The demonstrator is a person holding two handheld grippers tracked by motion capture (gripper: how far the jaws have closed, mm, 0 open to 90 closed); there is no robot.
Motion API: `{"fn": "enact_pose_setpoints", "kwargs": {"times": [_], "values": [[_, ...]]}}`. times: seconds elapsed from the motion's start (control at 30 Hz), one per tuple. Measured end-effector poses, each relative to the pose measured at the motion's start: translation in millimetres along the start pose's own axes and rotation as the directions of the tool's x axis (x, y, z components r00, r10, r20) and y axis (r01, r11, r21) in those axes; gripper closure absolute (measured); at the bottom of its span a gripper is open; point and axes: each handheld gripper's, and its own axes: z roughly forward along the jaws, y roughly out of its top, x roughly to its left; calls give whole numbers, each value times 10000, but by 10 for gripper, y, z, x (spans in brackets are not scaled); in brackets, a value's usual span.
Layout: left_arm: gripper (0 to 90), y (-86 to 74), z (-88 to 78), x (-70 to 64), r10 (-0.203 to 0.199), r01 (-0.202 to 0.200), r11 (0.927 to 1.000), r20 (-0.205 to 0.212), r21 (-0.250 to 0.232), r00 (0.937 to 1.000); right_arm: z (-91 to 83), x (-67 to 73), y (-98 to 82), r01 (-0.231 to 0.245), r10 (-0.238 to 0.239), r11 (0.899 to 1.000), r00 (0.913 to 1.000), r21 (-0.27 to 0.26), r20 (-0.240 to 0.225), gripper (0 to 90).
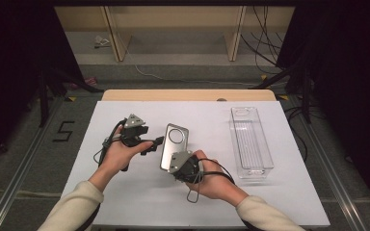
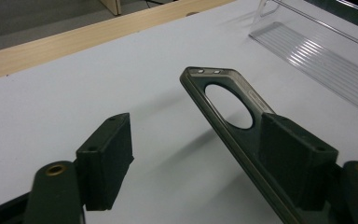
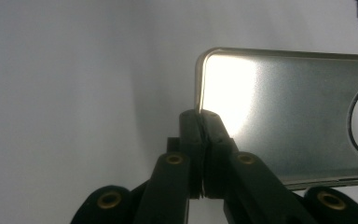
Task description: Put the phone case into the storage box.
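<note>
A grey see-through phone case (image 1: 173,144) with a round camera hole is held tilted above the white table (image 1: 125,192). My right gripper (image 1: 172,164) is shut on the case's near corner; in the right gripper view its jaws (image 3: 204,114) pinch the rim of the case (image 3: 284,107). My left gripper (image 1: 155,144) comes in from the left with its jaws open. In the left gripper view the case (image 2: 209,73) runs between the jaws (image 2: 198,128), close against the right pad (image 2: 293,158) and well apart from the left pad (image 2: 105,158).
A clear plastic bin (image 1: 250,139) stands lengthwise on the right side of the table, its ribbed floor (image 2: 317,60) showing in the left gripper view. A wooden strip (image 1: 188,95) borders the far edge. Cables trail from both grippers.
</note>
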Motion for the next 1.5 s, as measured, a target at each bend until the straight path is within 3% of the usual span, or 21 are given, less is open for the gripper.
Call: {"fn": "enact_pose_setpoints", "kwargs": {"times": [0.17,0.3,0.5,0.83,0.9,0.97,1.03,1.17,1.33,1.37,1.4,1.43,1.5], "values": [[324,55,91,38,-492,489,9986,136,199,9987,1,5,12,142,-141,9998,9998,-111,129,891],[385,66,156,28,-550,541,9975,179,464,9983,-2,16,26,202,-200,9997,9998,-128,95,892],[470,66,232,-18,-960,911,9913,483,945,9942,-1,24,34,245,-243,9996,9996,-151,129,892],[618,37,272,-57,-1410,1315,9820,627,1356,9880,-4,50,59,471,-469,9987,9988,-176,140,891],[651,36,270,-55,-1486,1389,9814,658,1326,9867,-1,53,61,486,-484,9987,9988,-152,87,891],[688,47,247,-46,-1996,1894,9750,830,1164,9764,17,61,60,556,-556,9983,9984,-154,45,891],[711,57,224,-51,-2128,2031,9735,910,1053,9728,32,59,53,570,-570,9983,9984,-154,41,891],[763,81,174,-97,-2559,2480,9659,1259,747,9585,58,57,48,580,-581,9982,9983,-120,-63,891],[812,114,106,-184,-2617,2602,9650,1677,310,9505,99,51,26,588,-588,9982,9983,-67,-30,889],[816,114,106,-184,-2617,2602,9650,1677,310,9505,99,51,26,588,-588,9982,9983,-67,-30,889],[817,124,77,-228,-2379,2410,9705,1694,20,9564,102,40,18,578,-578,9983,9983,-37,31,886],[818,124,77,-228,-2379,2410,9705,1694,20,9564,102,40,18,578,-578,9983,9983,-37,31,886],[820,131,30,-267,-1887,1992,9788,1680,-480,9676,94,13,4,452,-450,9989,9989,-118,124,846]]}}
